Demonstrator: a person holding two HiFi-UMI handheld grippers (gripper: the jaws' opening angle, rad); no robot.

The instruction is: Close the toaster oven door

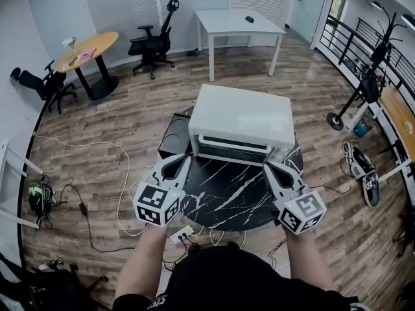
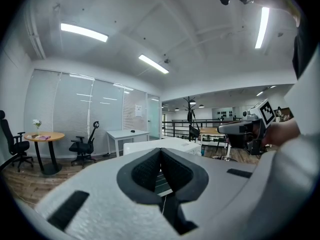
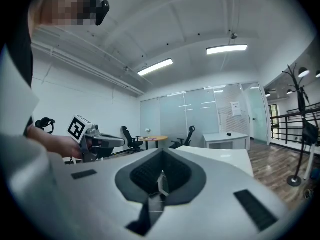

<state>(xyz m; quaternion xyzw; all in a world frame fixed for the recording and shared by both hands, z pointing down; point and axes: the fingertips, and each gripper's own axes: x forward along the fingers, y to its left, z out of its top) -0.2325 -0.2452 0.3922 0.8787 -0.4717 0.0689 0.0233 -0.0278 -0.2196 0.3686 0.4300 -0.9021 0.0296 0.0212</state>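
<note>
Two grippers, head view: the left gripper (image 1: 186, 157) and the right gripper (image 1: 267, 166) are held side by side over the table. Each has its jaws pressed together with nothing between them.
Toaster oven, head view: the white toaster oven (image 1: 241, 118) sits on the far part of a round black marble table (image 1: 227, 199). Its door (image 1: 233, 149) stands upright against the front and looks shut, with a white handle bar (image 1: 235, 144) across it.
Gripper tips, head view: the left tip is just beside the oven's lower left front corner and the right tip just beside the lower right one. Whether either touches cannot be told.
Surroundings, head view: a black box (image 1: 174, 135) sits just left of the oven. Farther off are a white desk (image 1: 240, 23), a round wooden table (image 1: 87, 47), an office chair (image 1: 152, 44), a coat stand (image 1: 379, 50) and cables (image 1: 97, 173) on the wooden floor.
Left gripper view: the left gripper (image 2: 160, 150) has its jaws meeting tip to tip, empty. The oven's white top (image 2: 182, 144) lies just beyond them. At the right, a hand (image 2: 282, 131) holds the right gripper (image 2: 222, 129) with its marker cube (image 2: 266, 112).
Right gripper view: the right gripper (image 3: 163, 149) has its jaws closed together, gripping nothing. The oven's white top (image 3: 230, 159) spreads out to the right. The left gripper (image 3: 120, 143) shows at the left, and the white desk (image 3: 227, 140) stands far behind.
</note>
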